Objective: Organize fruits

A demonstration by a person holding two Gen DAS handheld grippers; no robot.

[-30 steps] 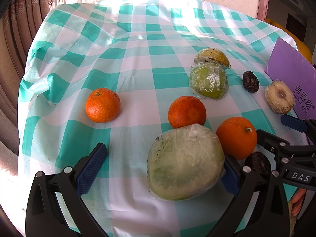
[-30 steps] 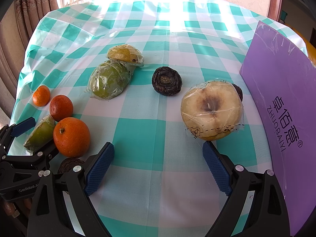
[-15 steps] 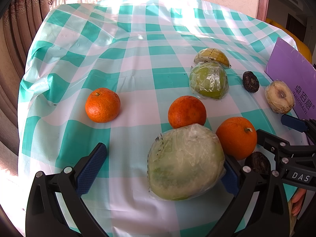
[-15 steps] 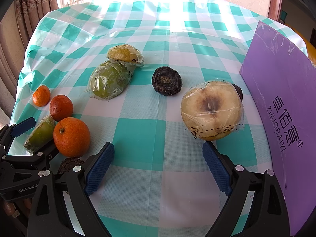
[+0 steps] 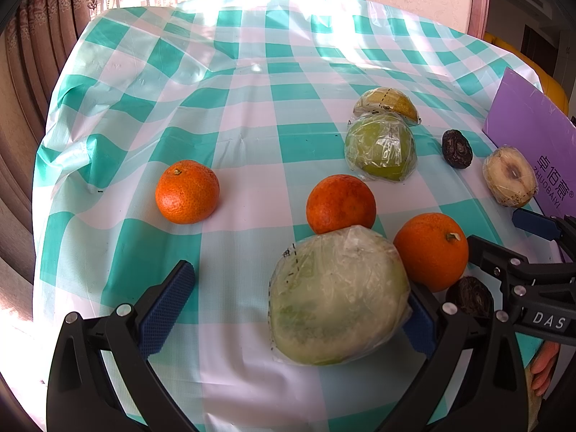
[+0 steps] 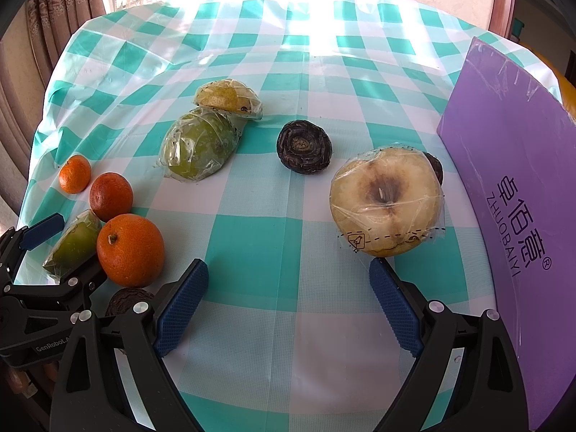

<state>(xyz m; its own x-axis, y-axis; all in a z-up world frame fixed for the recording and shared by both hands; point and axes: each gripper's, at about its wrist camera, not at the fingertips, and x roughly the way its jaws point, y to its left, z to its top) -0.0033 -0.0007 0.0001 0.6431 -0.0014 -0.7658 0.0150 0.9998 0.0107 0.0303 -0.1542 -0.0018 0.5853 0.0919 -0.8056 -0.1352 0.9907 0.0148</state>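
Observation:
Fruit lies on a green-and-white checked tablecloth. My left gripper is open around a plastic-wrapped pale green fruit, whose right side touches the right finger. Three oranges lie near it: one at the left, one in the middle, one at the right. My right gripper is open and empty, just short of a wrapped cut pale fruit. A wrapped green fruit, a wrapped yellow fruit and a dark wrinkled fruit lie further back.
A purple box stands along the right edge of the table. Another dark fruit lies between the two grippers. Curtains hang at the left, past the table edge.

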